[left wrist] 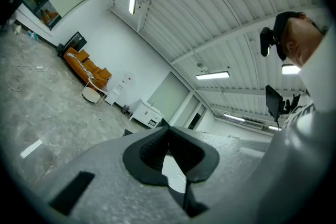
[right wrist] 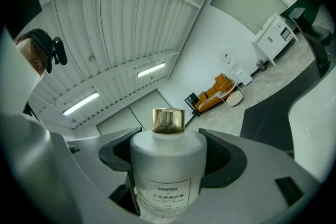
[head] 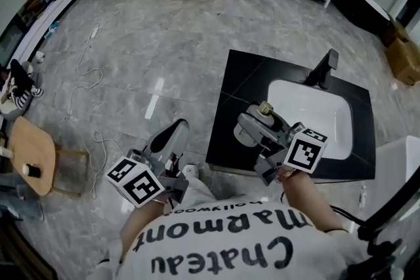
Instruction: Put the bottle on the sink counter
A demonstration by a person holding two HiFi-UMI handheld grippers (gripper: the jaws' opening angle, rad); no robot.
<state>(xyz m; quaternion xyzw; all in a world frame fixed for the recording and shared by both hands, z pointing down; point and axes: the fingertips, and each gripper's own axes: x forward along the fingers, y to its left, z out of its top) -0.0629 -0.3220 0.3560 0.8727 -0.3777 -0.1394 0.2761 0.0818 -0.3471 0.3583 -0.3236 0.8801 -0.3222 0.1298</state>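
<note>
Clamped between your right gripper's (head: pixel 256 129) jaws, the frosted white glass bottle with a gold cap (right wrist: pixel 168 165) sits over the glossy black sink counter (head: pixel 244 75), near its left edge and just short of the white basin (head: pixel 315 118). Your left gripper (left wrist: pixel 169 139) is closed on nothing, off the counter. If you let go too near that edge, or with the bottle tilted, it will likely topple onto the grey stone floor (head: pixel 151 62). The smooth glass may also slip.
</note>
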